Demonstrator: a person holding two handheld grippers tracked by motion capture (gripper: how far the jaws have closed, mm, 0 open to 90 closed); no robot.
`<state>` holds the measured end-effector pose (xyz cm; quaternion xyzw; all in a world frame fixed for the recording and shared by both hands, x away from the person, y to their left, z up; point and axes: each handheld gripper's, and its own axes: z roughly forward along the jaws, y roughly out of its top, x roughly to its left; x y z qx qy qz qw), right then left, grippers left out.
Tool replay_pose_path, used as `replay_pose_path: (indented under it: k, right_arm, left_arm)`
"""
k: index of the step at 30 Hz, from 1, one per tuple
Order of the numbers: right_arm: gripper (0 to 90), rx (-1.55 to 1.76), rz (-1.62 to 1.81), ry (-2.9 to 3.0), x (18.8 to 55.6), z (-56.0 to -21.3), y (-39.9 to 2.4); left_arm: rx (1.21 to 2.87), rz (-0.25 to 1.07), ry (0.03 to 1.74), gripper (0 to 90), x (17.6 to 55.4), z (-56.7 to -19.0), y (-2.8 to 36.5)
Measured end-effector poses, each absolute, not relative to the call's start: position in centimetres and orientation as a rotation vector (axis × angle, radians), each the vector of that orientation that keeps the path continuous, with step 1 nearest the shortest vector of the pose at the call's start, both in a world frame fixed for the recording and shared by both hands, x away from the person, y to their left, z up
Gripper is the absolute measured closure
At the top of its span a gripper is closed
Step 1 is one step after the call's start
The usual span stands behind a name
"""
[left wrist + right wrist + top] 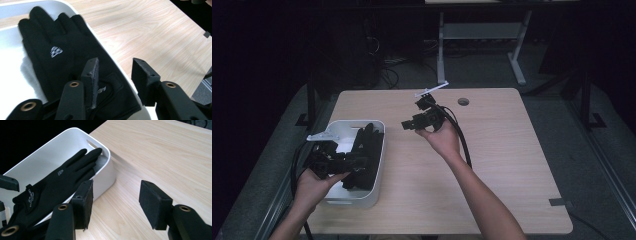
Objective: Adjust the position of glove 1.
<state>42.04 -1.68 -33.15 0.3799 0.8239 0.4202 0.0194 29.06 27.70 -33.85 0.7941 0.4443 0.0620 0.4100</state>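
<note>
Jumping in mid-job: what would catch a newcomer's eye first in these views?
The black fabric glove with a small grey logo stands out, lying in the white plastic bin at the left of the light wooden table, draped against the bin's table-side wall. Both grippers are open and hold nothing: the left gripper over the glove's cuff, the right gripper raised above the table's middle.

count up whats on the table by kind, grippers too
black glove: 1, lying in the bin and draped over its rim
white bin: 1
handheld grippers: 2, the left gripper with open fingers over the bin, the right gripper with open fingers above the table
total: 4
</note>
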Motion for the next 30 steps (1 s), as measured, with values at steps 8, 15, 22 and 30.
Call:
replay_pose_path:
  k: [8,15,22,30]
  right_arm:
    - [40.1,1.216,1.312,2.525,41.9,-33.0,-3.8]
    - [36.6,1.229,1.311,2.502,41.6,-32.5,-5.3]
    - [33.5,1.242,1.311,2.492,41.5,-32.5,-6.4]
    - [31.5,1.279,1.315,2.479,41.4,-32.6,-7.7]
  left_arm:
    - [2.005,0.150,1.082,54.2,29.3,-33.6,26.4]
    - [1.992,0.145,1.070,49.0,29.4,-33.2,25.3]
    - [1.989,0.151,1.065,44.4,29.6,-33.2,24.7]
    - [1.991,0.150,1.055,36.2,29.7,-33.0,24.1]
